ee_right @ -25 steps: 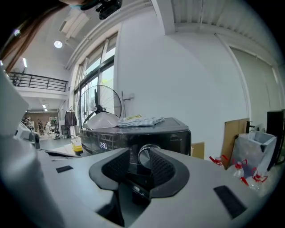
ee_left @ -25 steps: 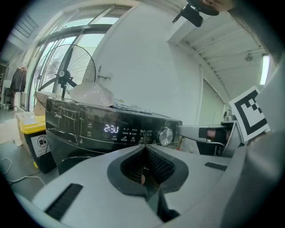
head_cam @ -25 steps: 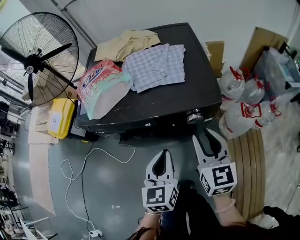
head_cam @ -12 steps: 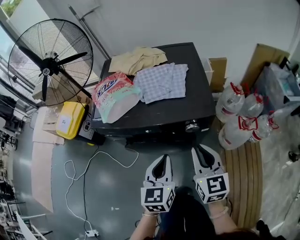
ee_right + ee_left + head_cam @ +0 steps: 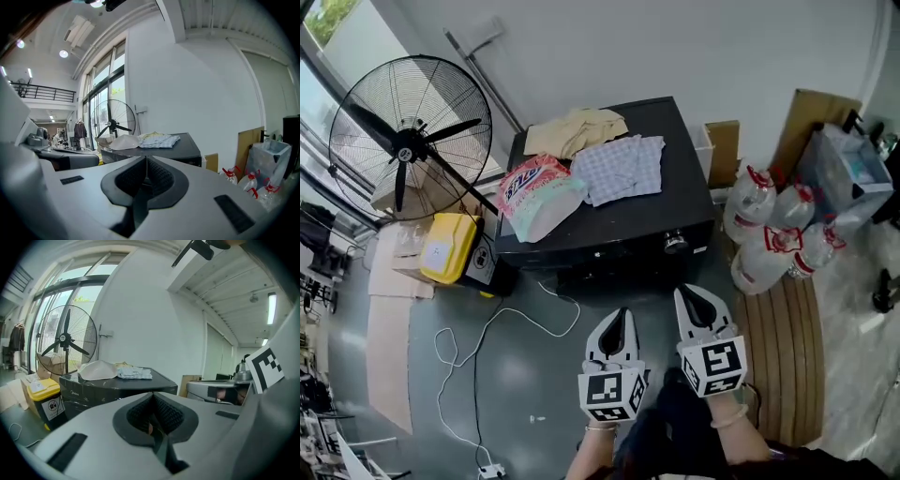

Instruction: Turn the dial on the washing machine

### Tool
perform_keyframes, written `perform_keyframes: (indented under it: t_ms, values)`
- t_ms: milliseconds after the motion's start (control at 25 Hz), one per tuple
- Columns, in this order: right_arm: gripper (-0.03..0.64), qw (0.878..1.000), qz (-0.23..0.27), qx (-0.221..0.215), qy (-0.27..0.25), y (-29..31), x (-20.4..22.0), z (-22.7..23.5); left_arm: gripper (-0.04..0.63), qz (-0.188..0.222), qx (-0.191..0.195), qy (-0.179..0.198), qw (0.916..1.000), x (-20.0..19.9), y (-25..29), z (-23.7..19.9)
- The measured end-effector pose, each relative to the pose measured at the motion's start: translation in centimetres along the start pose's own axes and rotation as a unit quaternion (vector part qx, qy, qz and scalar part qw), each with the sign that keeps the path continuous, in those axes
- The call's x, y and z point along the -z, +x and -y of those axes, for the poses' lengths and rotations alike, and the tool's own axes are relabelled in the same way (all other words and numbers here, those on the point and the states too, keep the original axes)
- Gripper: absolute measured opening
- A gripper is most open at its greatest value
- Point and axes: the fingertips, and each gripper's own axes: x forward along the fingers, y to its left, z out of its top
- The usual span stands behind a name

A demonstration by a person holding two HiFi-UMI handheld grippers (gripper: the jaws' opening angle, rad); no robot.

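Left gripper (image 5: 617,317): jaws pressed together, nothing between them.
Right gripper (image 5: 687,295): jaws have just been closing from the wide spread of a second ago; now together, empty.
Change: both grippers have drawn back from the washing machine (image 5: 661,202); the right tips, earlier just under the dial (image 5: 675,244), now stand clear of it.
Dial: right end of the machine's front panel, beyond the right fingertips, untouched.
Machine top: checked cloth (image 5: 619,169), detergent bag (image 5: 534,192).
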Motion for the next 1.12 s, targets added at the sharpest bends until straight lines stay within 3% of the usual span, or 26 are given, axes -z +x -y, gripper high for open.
perform_keyframes:
  t_ms: [680, 1120]
  values:
    - [0.026, 0.997, 0.059, 0.002, -0.042, -7.5, -8.1, -6.3, 0.015, 0.069, 0.035, 0.015, 0.9969, -8.0, -8.8, 2.1]
    - [0.026, 0.996, 0.071, 0.002, -0.061, -11.4, -9.6, -9.2, 0.015, 0.088, 0.055, 0.029, 0.9942, -9.9, -13.8, 2.6]
